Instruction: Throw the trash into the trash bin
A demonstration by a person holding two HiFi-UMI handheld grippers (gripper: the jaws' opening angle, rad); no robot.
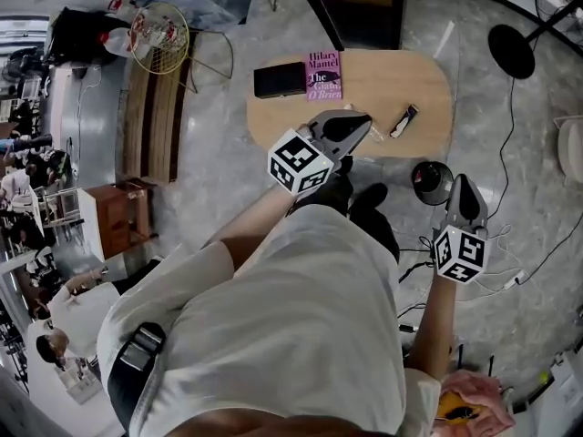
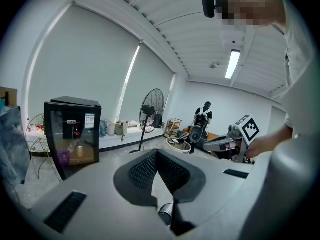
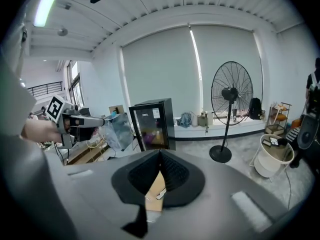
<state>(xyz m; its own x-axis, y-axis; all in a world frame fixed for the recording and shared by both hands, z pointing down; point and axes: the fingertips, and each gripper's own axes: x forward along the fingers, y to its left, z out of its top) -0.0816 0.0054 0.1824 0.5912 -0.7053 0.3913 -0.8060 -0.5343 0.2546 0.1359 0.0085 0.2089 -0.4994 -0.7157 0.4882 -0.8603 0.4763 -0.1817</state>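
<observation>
Here the left gripper hangs over the near edge of the table, jaws together, empty — the trash lies on the table's right part; off that end, the trash bin and the right gripper, likewise closed.

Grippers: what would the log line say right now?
left gripper shut, empty | right gripper shut, empty | wrapper on table | trash bin on floor

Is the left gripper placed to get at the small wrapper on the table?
Probably yes: the left gripper hangs over the table edge, the wrapper lies bare beside it, though its jaws look shut.
</observation>
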